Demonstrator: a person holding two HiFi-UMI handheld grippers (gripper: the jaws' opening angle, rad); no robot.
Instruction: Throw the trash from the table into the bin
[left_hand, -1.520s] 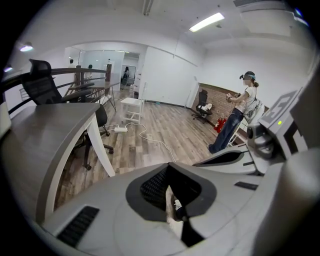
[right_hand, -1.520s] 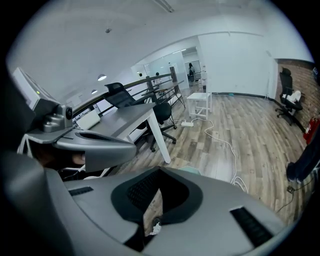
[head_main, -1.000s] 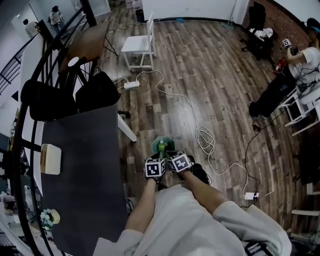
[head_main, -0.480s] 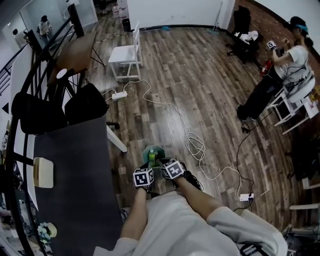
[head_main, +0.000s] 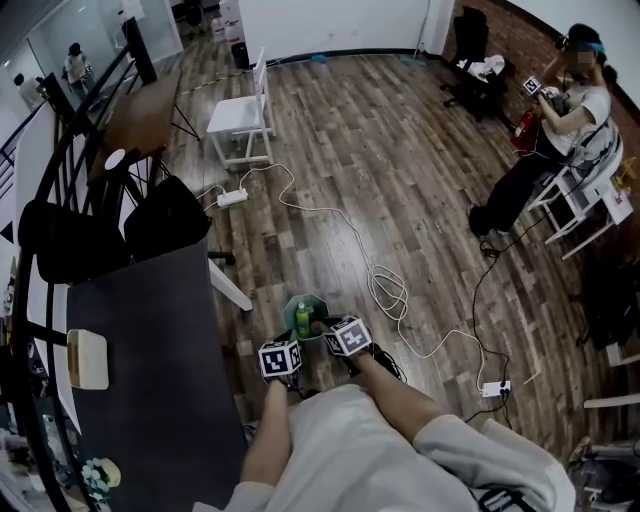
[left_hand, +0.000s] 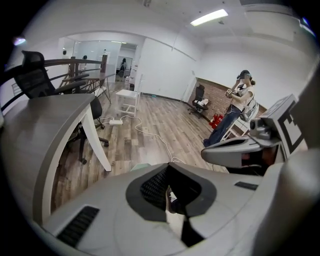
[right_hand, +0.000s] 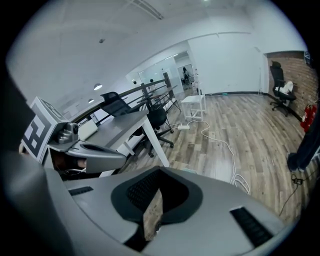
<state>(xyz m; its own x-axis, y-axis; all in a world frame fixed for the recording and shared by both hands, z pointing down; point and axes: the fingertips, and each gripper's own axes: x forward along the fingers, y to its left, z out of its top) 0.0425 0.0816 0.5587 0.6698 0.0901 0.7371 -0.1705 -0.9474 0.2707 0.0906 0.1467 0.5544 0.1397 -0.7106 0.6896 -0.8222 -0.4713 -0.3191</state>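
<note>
A small green bin (head_main: 292, 303) stands on the wood floor by the dark table (head_main: 150, 340); a green bottle (head_main: 302, 318) stands inside it. My two grippers hang side by side just above the bin's near rim, the left gripper (head_main: 280, 358) nearer the table and the right gripper (head_main: 348, 336) beside it. In the left gripper view the left gripper (left_hand: 172, 200) has its jaws together with nothing showing between them. The right gripper (right_hand: 152, 220) is shut and empty too. A beige flat item (head_main: 87, 358) and a small crumpled item (head_main: 97, 478) lie on the table's far side.
A white cable (head_main: 385, 290) loops over the floor right of the bin, leading to a power strip (head_main: 232, 198). Black office chairs (head_main: 165, 215) stand at the table's far end, a white chair (head_main: 245, 115) beyond. A person (head_main: 560, 120) sits at the far right.
The head view has shifted, so the room sits differently in the picture. Both grippers stay side by side over the bin, jaws shut as before; nothing was taken or let go.
</note>
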